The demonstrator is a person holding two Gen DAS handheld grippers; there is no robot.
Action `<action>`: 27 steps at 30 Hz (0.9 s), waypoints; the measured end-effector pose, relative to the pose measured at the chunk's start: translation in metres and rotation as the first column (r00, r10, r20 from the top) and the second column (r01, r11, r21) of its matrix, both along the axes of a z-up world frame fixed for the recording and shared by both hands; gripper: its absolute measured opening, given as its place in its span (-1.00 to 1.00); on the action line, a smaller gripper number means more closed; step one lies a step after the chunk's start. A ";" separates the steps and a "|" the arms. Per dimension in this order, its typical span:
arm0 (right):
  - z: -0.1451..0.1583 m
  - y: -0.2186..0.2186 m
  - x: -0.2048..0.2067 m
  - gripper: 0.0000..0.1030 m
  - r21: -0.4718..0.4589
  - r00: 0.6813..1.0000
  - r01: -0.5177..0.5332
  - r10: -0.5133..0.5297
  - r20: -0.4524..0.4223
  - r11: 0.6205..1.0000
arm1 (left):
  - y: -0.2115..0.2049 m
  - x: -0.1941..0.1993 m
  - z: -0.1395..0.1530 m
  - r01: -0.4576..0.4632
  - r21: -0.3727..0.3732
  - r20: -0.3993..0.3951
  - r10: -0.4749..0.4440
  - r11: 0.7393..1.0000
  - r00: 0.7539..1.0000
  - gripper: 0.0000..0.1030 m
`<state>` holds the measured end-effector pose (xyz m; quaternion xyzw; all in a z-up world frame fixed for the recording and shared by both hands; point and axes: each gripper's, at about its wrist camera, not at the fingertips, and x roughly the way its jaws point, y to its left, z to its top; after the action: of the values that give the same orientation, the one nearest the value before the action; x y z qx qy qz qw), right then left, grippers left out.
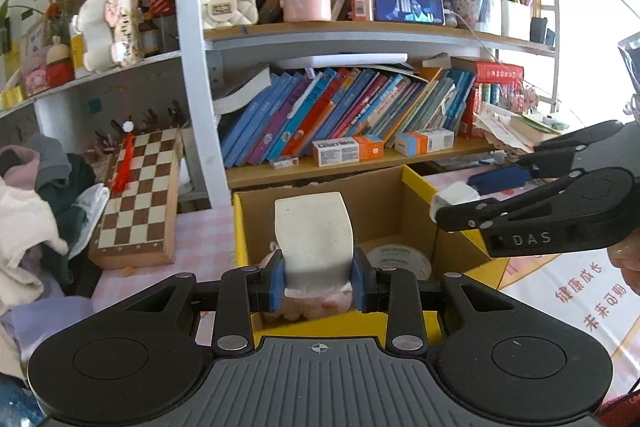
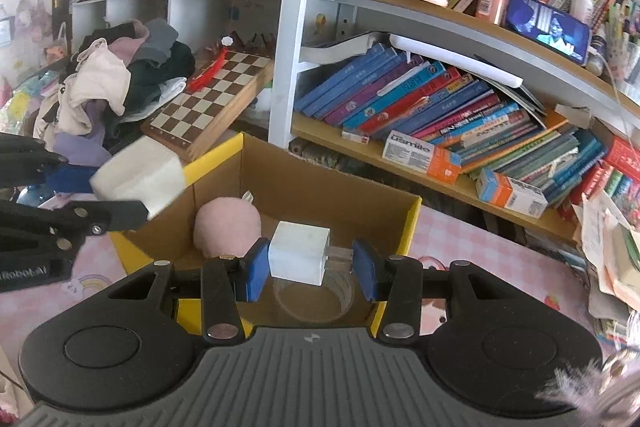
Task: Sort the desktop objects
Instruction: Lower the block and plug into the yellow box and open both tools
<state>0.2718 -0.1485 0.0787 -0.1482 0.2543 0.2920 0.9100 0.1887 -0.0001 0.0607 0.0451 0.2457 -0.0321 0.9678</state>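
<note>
Nearest in the left wrist view: left gripper, fingers closed tight on a white block that stands up between the blue pads, held over the near left end of the cardboard box. Under it sits a pink plush toy, mostly hidden. To the right on the box floor lies a roll of tape.

Right wrist view, nearest: right gripper, fingers partly open w/ a small white plug between them. Left pad touches the plug body; the metal prong end reaches toward the right pad, contact unclear. So the hold looks light, can't tell if it's firm. It hangs over the box, above a clear ring, probably the tape roll.

Risks, as a judgement:
- Plug could slip or twist out early, since only one pad plainly bears on it.
- Both grippers crowd the same box; the plug end sits close to the left side's block, so a bump could knock either item loose.
- Block dropped from here lands on the plush toy and may roll.

View diffs: right view shows the plush toy as a round pink ball and the box's far wall; left view shows the tape label and the right gripper from the side. Far back in both: chessboard, bookshelf, phone.
</note>
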 end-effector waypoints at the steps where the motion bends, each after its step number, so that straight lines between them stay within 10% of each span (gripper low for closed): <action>1: -0.001 0.001 0.005 -0.17 0.000 1.000 -0.005 0.005 -0.003 1.000 | -0.002 0.004 0.000 0.005 0.004 -0.005 -0.005 1.000 1.000 -0.40; 27: -0.058 0.068 0.130 -0.17 -0.286 0.962 -0.272 0.267 -0.056 0.919 | -0.014 0.096 -0.041 0.039 0.015 -0.265 -0.034 0.999 0.964 -0.40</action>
<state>0.4018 -0.0808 0.0202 -0.3117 0.2787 0.3751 0.8273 0.2844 -0.0143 0.0199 0.0545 0.3720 -0.0532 0.9251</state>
